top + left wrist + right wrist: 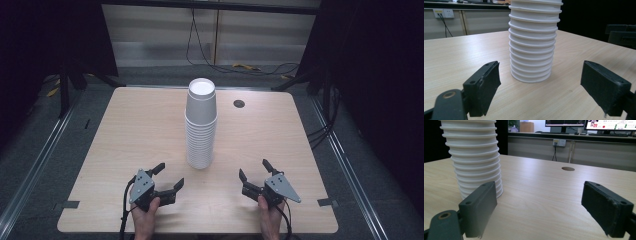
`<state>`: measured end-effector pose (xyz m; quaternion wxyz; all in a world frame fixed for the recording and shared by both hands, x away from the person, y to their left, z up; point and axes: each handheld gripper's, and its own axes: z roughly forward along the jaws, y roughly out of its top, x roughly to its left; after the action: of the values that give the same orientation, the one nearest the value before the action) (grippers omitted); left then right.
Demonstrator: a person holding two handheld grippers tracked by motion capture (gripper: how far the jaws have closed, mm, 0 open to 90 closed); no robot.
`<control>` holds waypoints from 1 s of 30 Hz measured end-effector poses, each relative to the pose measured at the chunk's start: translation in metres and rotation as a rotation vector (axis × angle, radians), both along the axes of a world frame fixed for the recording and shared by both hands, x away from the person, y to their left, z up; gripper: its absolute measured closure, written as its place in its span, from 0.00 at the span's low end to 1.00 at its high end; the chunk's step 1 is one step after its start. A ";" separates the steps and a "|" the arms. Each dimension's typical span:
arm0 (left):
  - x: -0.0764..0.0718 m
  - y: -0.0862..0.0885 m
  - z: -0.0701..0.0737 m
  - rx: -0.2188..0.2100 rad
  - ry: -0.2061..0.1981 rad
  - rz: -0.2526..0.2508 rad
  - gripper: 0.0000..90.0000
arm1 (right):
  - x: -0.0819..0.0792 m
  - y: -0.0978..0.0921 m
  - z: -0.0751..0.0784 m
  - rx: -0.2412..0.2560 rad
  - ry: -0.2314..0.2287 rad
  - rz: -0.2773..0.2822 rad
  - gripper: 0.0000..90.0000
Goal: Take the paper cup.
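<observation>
Resting at the table's near edge, the left gripper [168, 176] sits at seven o'clock from the stack of white paper cups [201, 125], jaws spread wide and empty. The stack stands upright at the table's [125, 150] centre, untouched. At five o'clock the right gripper [254, 172] gapes likewise; seemingly all the work lies ahead.

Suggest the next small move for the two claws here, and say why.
Probably bring the left claw forward to the stack of white cups to steady its lower part. Both claws are open and empty, resting near the table's front edge, apart from the stack, with the right claw equally far back.
</observation>
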<state>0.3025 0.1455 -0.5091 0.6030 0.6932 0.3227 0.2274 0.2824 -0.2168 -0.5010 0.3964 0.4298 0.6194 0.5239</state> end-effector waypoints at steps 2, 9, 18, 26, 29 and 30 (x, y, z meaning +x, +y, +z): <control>0.000 0.000 0.000 0.007 -0.002 0.005 0.17 | 0.001 0.001 0.000 -0.003 0.008 0.009 0.14; 0.000 -0.001 0.000 -0.004 -0.002 -0.001 0.17 | 0.002 0.003 0.001 0.002 0.031 0.081 0.15; 0.000 -0.001 0.000 -0.003 -0.002 -0.002 0.17 | 0.005 0.011 0.002 -0.036 0.094 0.159 0.21; 0.001 -0.002 0.000 0.009 0.007 -0.007 0.17 | 0.008 0.015 0.011 0.019 0.096 0.249 0.19; 0.001 -0.002 0.001 0.015 0.007 -0.006 0.17 | 0.010 0.016 0.017 0.017 0.098 0.274 0.21; 0.001 -0.002 0.001 0.013 0.002 -0.009 0.17 | 0.010 0.016 0.019 0.022 0.093 0.278 0.21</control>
<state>0.3035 0.1437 -0.5086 0.5991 0.6989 0.3187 0.2258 0.2925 -0.2008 -0.4824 0.2861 0.3679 0.6849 0.5601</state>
